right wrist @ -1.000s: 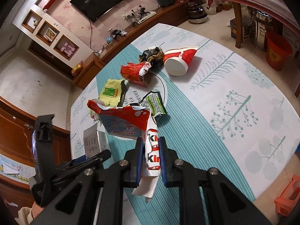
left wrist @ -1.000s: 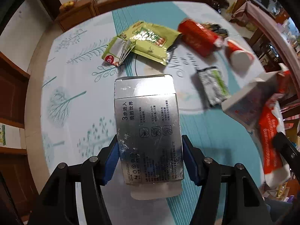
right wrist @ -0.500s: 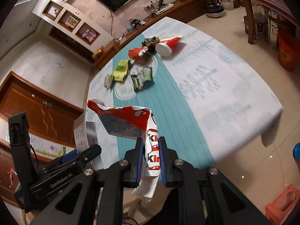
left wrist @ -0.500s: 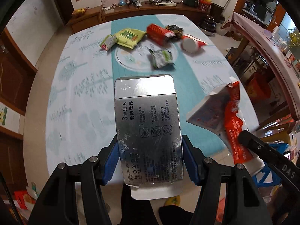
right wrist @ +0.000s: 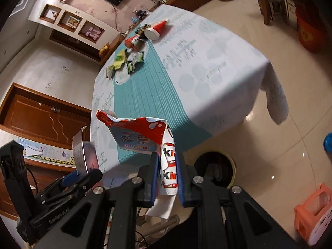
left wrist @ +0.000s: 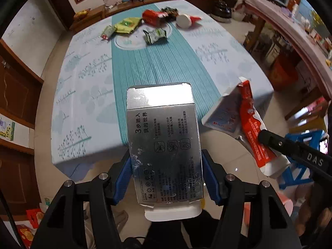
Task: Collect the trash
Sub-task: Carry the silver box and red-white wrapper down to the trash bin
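Observation:
My left gripper [left wrist: 166, 176] is shut on a flattened silver box [left wrist: 164, 145] with black print, held in the air off the table's near edge. It also shows in the right wrist view [right wrist: 85, 155]. My right gripper [right wrist: 167, 178] is shut on a torn red and white Kinder carton [right wrist: 143, 134], also seen in the left wrist view [left wrist: 244, 128]. Both are held above the floor. Far off on the table lie a green packet [left wrist: 126, 25], a red crushed packet [left wrist: 151, 17], a crumpled wrapper [left wrist: 155, 36] and a red and white cup [left wrist: 185, 19].
The table [left wrist: 93, 78] has a pale blue cloth with a teal runner. A dark round bin [right wrist: 215, 168] stands on the tiled floor just beyond my right gripper. An orange stool [right wrist: 313, 209] and a blue stool [left wrist: 298, 159] stand nearby.
Both grippers have pulled back and away from the table with their loads. The table and its trash now look farther off. The dark bin has come into the right wrist view.

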A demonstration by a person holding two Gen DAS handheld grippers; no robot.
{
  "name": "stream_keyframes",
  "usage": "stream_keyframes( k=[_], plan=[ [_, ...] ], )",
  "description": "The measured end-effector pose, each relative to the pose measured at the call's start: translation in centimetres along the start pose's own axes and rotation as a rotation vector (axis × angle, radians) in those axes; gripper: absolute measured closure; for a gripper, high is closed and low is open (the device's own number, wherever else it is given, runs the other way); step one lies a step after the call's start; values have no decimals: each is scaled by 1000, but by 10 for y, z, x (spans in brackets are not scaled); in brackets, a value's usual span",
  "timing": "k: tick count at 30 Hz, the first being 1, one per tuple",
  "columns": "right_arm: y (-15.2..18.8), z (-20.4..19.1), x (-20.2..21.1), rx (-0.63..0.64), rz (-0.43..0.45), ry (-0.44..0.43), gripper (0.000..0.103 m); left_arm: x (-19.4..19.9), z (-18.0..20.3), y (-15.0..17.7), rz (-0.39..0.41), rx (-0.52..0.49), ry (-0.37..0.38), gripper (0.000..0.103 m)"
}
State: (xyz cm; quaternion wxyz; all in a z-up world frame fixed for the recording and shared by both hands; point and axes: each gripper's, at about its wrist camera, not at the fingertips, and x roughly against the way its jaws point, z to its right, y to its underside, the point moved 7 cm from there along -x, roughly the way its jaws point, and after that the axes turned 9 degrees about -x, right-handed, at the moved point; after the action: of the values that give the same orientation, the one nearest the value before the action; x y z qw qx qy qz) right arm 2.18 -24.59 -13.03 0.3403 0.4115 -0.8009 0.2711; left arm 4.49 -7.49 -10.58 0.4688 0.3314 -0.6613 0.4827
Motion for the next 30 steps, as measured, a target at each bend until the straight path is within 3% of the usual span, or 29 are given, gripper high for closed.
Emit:
stream_keyframes(
  k=[11,22,30],
  plan=[
    [41,63,-48,-137,-90,59,87,-67,26,55,-121,-41,53,42],
    [66,145,-136,-258,-151,200,87,-194,34,107,-216,32,124,42],
    [75,185,-199,-279,-178,269,87,-275,22,120,-234,87,131,41]
  ],
)
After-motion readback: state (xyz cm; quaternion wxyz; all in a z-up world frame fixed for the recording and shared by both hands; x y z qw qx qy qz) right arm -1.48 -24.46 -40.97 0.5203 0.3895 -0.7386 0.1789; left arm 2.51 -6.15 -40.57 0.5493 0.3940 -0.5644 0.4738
